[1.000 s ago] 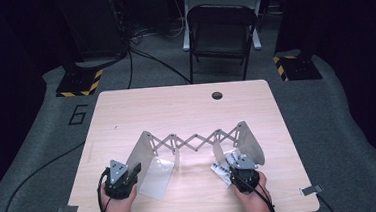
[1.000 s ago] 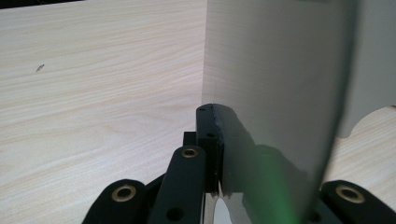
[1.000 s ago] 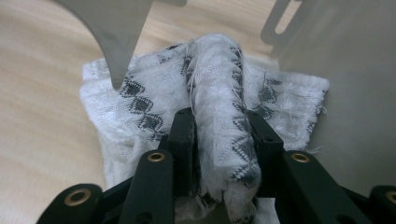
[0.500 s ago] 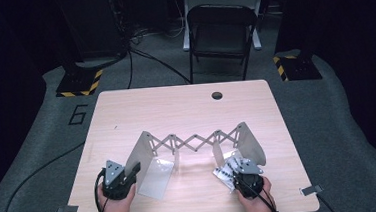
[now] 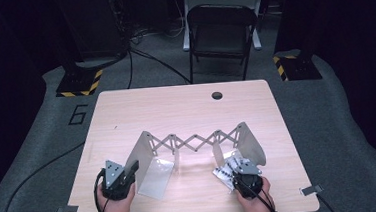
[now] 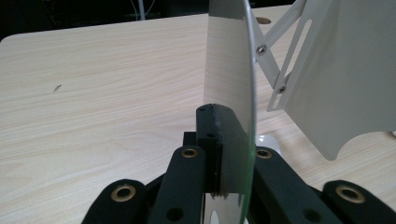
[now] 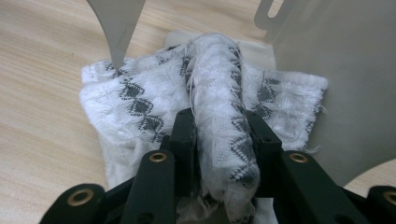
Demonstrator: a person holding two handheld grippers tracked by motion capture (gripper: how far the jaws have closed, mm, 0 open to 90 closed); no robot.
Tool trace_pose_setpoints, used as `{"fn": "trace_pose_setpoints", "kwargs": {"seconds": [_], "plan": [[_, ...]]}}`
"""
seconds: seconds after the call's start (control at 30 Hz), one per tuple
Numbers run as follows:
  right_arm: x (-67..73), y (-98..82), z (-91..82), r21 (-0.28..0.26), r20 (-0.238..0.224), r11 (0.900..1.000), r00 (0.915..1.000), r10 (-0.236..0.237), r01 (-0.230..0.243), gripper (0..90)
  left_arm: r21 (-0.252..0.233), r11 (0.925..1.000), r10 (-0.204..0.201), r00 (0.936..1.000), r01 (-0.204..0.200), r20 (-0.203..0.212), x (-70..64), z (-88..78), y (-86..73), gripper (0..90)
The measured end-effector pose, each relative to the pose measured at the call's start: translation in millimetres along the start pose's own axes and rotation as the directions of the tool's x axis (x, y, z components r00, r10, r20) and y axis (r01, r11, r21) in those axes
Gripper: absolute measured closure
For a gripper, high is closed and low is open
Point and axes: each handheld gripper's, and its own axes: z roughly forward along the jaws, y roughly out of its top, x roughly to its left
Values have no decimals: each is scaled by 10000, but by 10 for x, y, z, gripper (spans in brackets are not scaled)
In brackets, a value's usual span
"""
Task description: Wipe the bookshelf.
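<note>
- Left tool [image 5: 130,169] sits at the near-left of the desk [image 5: 126,110], held in the person's left hand [image 5: 115,209].
- Its jaws are clamped on the thin edge of the left end plate [image 5: 147,156] of a metal scissor rack [image 5: 194,140]. Left gripper view: the plate [image 6: 231,93] stands edge-on between the two black jaws, upright, pads tight against both faces.
- Left jaws twitched slightly apart and back together just now; the plate is between them throughout.
- The rack stands across the middle of the desk, stretched out: two curved end plates joined by a criss-cross lattice. The right end plate [image 5: 248,142] is near the right tool.
- Right tool [image 5: 230,168] is at the near-right, in the right hand [image 5: 255,204].
- Its jaws are pinched on a raised fold of a white cloth with a grey zigzag pattern [image 7: 219,102]. The ridge of fabric bunches up between the pads; the rest lies flat on the desk.
- High view: the cloth [image 5: 225,172] lies just in front of the right end plate, at its foot.
- Right gripper view: the plate [image 7: 327,70] stands right beside the cloth; a pointed metal corner [image 7: 116,28] comes down onto the cloth's far-left edge. Can't tell if it touches.
- A folding chair [image 5: 219,33] stands beyond the far side of the desk.
</note>
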Motion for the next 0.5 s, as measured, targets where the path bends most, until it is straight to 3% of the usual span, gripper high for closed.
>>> {"fn": "trace_pose_setpoints", "kwargs": {"seconds": [0.3, 0.5], "plan": [[22, 105, 121, -124, -105, 9997, 9998, 187, -188, 686, 104, 9999, 66, 10000, -66, -23, -10, 0, 4, 892], [-8, 28, 67, -286, -199, 9996, 9998, 70, -75, 689, 52, 10000, 81, 10000, -81, -49, -10, 2, -1, 892]]}}
